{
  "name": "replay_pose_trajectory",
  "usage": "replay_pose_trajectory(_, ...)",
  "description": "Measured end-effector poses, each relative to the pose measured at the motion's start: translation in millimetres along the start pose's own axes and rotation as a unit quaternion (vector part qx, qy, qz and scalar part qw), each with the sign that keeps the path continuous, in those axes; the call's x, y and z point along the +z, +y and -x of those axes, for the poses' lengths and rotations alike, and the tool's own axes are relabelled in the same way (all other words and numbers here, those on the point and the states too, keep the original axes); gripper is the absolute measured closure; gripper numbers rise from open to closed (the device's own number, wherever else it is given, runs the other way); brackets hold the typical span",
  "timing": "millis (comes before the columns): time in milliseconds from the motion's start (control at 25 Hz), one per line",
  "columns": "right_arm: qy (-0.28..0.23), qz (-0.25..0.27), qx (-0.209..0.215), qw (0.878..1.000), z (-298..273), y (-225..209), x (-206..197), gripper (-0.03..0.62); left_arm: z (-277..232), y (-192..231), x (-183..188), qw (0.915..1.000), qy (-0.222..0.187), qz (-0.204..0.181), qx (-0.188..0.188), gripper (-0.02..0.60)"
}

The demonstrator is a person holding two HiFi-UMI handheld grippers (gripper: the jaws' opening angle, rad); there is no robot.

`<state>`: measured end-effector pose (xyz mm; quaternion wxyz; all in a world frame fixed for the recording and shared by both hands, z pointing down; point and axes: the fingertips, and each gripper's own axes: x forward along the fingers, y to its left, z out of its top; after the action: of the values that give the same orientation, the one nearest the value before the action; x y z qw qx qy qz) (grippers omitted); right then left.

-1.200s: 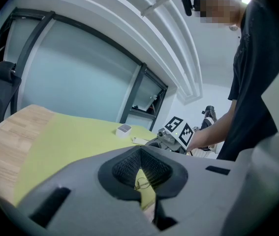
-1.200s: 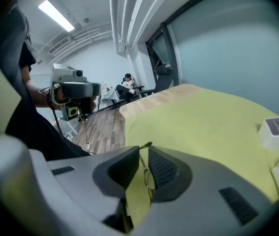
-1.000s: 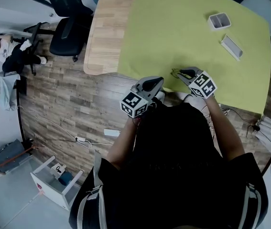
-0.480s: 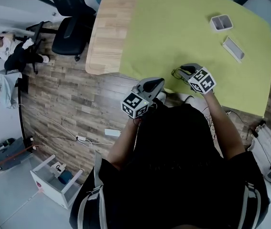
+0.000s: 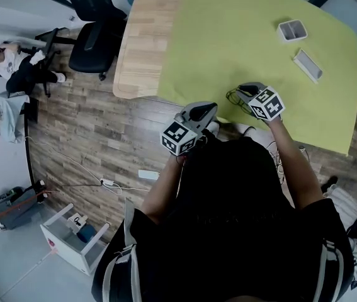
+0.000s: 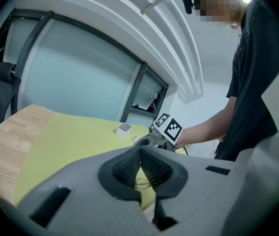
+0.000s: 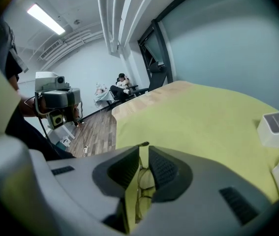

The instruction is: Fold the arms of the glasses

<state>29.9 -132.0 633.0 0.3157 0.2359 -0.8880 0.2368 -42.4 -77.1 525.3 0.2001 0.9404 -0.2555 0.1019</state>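
Only the right gripper view shows the right claw (image 7: 144, 156) pinching the glasses (image 7: 146, 181). The head view places the left claw (image 6: 140, 154), pressed together, off the table (image 5: 241, 36).

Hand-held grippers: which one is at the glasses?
The right hand-held gripper: the glasses sit between its jaws on the green cloth; the left hand-held gripper is off the table edge, jaws together, empty.

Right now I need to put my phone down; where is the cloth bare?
The broad green cloth between the wooden strip and the white tray is bare, as is the strip itself. The near edge is crowded: the right gripper is at the glasses, with the left gripper close by.
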Motion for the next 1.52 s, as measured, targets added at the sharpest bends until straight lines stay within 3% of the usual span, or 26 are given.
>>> replay_pose_trajectory(720, -0.028, -0.021, 0.038, 0.999, 3.4, 4.8, 15.1, 0.551, -0.6, 2.9, -0.9, 1.0, 0.006, 0.004, 0.001, 0.563)
replay_pose_trajectory(960, -0.036, -0.025, 0.039, 0.998, 2.7, -2.4, 28.1, 0.505, -0.5, 2.1, -1.7, 1.0, 0.008, 0.001, 0.003, 0.563)
replay_pose_trajectory(1240, -0.032, -0.016, 0.02, 0.999, -1.7, -14.5, 29.8, 0.508, 2.6, 2.4, -3.4, 0.9999, 0.01, 0.002, 0.008, 0.563)
replay_pose_trajectory(1520, -0.032, -0.018, 0.053, 0.998, 2.6, -1.3, 21.9, 0.546, 5.3, 2.4, -5.5, 0.9999, 0.011, 0.004, 0.009, 0.563)
